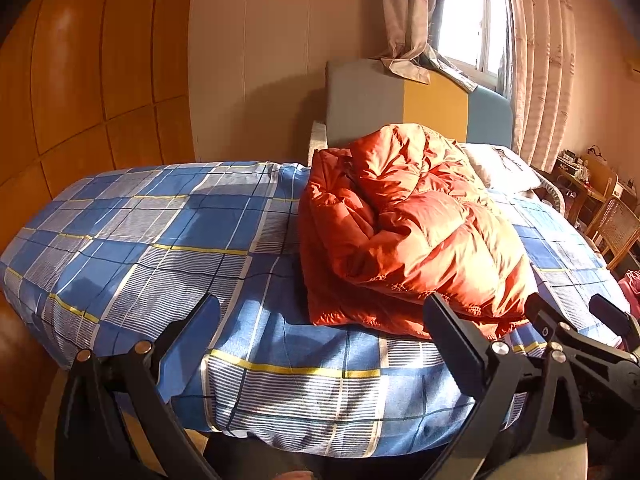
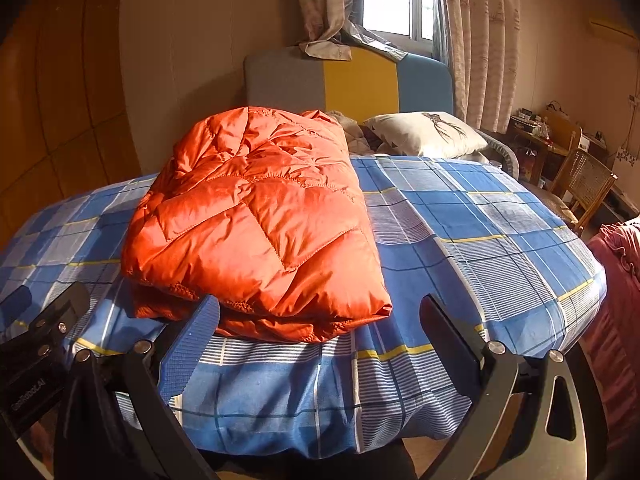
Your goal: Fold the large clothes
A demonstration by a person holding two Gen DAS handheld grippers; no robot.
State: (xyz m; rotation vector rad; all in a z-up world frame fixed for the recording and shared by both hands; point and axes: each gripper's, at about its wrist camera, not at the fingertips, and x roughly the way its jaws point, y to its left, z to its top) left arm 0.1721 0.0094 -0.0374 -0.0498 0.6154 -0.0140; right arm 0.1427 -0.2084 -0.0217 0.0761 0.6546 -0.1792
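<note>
The puffy orange quilted down jacket point(image 2: 256, 224) lies folded into a thick bundle on the blue plaid bed point(image 2: 480, 240), its long axis running from the near edge toward the headboard. Left tongs point(image 1: 320, 336) and right tongs point(image 2: 320, 332) hover apart, empty, at the near edge.

Both tongs point(image 1: 320, 340) point(image 2: 320, 340) wide apart, empty

A folded jacket point(image 2: 256, 224) lies on the bed point(image 2: 480, 240), a pillow point(image 2: 424, 134) behind it by the headboard point(image 2: 360, 80)
</note>
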